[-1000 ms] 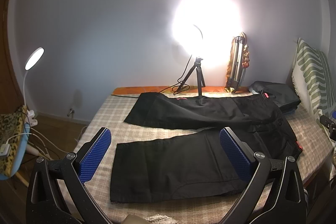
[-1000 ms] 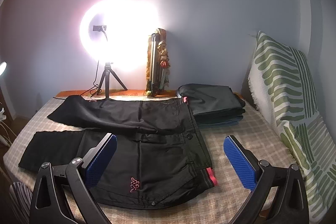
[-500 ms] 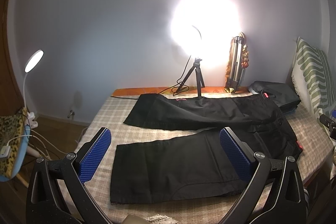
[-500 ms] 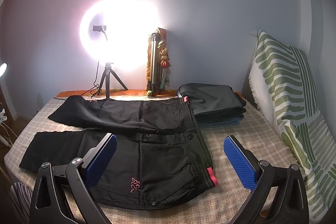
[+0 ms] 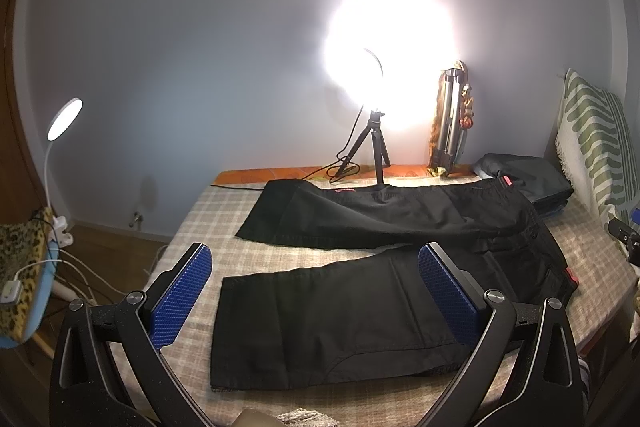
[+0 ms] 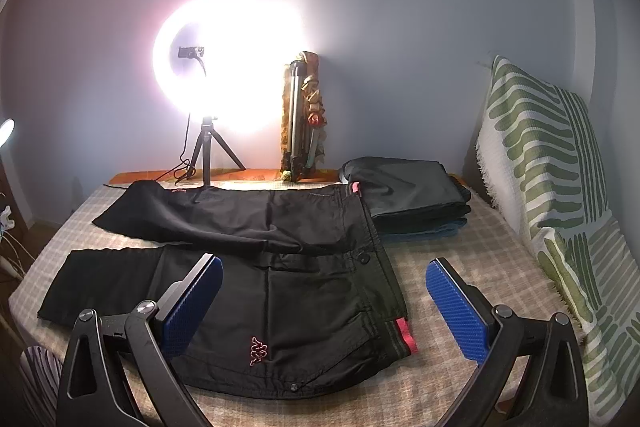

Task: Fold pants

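Black pants (image 5: 352,311) lie spread flat on a checked bedcover (image 5: 224,211), legs apart and pointing left, waistband to the right. In the right wrist view the pants (image 6: 312,291) show a pink logo and a red tab at the waistband. My left gripper (image 5: 316,291) hovers open above the near leg's cuff end, nothing between its blue pads. My right gripper (image 6: 324,303) hangs open above the waist end, also holding nothing.
A bright ring light on a tripod (image 5: 378,155) stands at the bed's far edge beside a folded tripod (image 6: 300,123). A stack of folded dark clothes (image 6: 412,195) sits at the back right. A green-striped cushion (image 6: 556,195) leans at right; a desk lamp (image 5: 64,115) is left.
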Motion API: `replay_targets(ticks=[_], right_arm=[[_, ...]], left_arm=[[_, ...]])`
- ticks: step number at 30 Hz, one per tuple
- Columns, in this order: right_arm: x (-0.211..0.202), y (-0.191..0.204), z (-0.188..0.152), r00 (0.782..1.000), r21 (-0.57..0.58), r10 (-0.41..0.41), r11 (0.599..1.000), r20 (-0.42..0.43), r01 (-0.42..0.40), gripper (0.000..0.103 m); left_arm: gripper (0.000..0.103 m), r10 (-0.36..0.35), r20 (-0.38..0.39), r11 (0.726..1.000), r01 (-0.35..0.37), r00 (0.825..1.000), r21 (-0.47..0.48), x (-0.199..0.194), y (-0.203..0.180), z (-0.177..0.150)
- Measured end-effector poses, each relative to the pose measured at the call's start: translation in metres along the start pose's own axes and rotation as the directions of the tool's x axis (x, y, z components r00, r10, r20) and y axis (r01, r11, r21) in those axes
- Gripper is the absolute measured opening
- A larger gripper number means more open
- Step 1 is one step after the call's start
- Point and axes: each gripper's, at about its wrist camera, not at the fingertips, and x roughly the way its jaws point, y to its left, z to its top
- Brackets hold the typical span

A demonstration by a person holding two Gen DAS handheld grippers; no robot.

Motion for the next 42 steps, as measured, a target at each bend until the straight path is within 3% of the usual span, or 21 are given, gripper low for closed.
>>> replay_targets(ticks=[26, 42], right_arm=[[0.013, 0.002, 0.000, 1.000, -0.009, 0.023, 1.000, -0.015, -0.023, 0.103], [0.052, 0.015, 0.029, 0.994, -0.095, 0.111, 0.989, -0.022, -0.112, 0.103]], left_arm=[[0.103, 0.011, -0.006, 1.000, -0.011, 1.000, 0.005, 0.007, -0.001, 0.000], [0.103, 0.044, -0.023, 0.998, -0.043, 0.999, 0.037, 0.037, 0.000, 0.001]])
